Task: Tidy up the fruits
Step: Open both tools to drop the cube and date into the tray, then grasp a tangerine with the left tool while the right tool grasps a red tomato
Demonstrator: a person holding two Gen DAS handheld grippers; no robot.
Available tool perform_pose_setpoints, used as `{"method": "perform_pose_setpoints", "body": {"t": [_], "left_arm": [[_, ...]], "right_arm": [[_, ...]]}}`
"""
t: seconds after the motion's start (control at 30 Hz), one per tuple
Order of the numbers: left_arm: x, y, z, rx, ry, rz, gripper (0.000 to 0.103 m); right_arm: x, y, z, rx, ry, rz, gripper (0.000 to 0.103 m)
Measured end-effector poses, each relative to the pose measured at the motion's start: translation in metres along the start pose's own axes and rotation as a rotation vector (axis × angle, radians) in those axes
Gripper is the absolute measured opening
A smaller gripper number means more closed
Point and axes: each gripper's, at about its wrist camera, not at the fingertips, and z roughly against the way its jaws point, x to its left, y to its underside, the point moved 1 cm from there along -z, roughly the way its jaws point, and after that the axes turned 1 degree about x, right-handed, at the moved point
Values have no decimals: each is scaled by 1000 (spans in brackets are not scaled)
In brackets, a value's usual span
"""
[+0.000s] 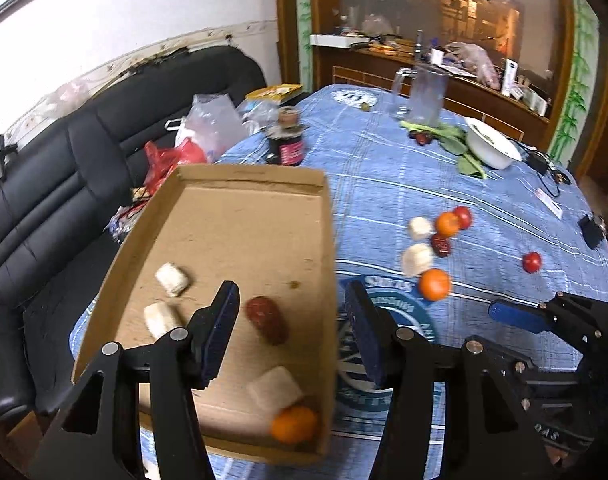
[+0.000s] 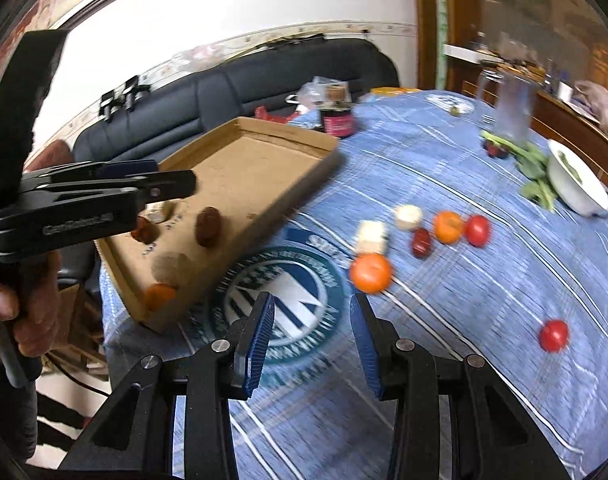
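Note:
A shallow cardboard tray (image 1: 207, 208) lies at the table's left edge and holds a red date (image 1: 265, 319), white fruit pieces (image 1: 171, 279) and an orange (image 1: 293, 424). My left gripper (image 1: 291, 312) is open and empty above the tray's right rim. My right gripper (image 2: 312, 320) is open and empty over the tablecloth emblem, short of an orange (image 2: 370, 273). Loose on the cloth are white pieces (image 2: 408, 216), a date (image 2: 422, 242), another orange (image 2: 448, 226) and two tomatoes (image 2: 478, 230). The left gripper also shows in the right wrist view (image 2: 171, 184).
A blue checked cloth (image 1: 384, 184) covers the round table. A dark jar (image 1: 285, 142), a glass pitcher (image 1: 426, 96), greens (image 1: 460, 144), a white bowl (image 1: 490, 142) and black cables (image 1: 544, 164) stand farther back. A black sofa (image 1: 63, 168) lies left of the table.

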Motion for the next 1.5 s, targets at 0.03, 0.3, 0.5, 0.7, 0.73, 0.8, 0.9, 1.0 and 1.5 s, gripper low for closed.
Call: {"method": "perform_pose_setpoints", "body": {"t": [0.03, 0.3, 0.5, 0.7, 0.73, 0.8, 0.9, 1.0, 1.5], "left_arm": [[-7, 0, 2, -4, 7, -11, 54], [-40, 1, 5, -9, 35, -42, 54], [-56, 2, 4, 3, 61, -57, 54], [-67, 4, -2, 29, 96, -48, 54], [-70, 4, -4, 34, 99, -51, 54], [-75, 5, -7, 41, 105, -55, 54], [-83, 6, -15, 60, 124, -59, 54], [-89, 7, -28, 85, 157, -44, 54], [-114, 8, -95, 216, 186, -27, 54]], "right_arm": [[-5, 2, 3, -2, 7, -8, 41], [-43, 19, 28, -18, 72, -67, 41], [-70, 31, 40, -21, 112, -111, 42], [-89, 42, 46, -22, 136, -143, 42], [-92, 43, 46, -21, 142, -147, 42], [-98, 46, 46, -19, 151, -156, 42], [-110, 50, 45, -18, 174, -176, 42], [-124, 51, 40, -14, 198, -198, 42], [-173, 33, -7, 41, 278, -221, 42]]}}
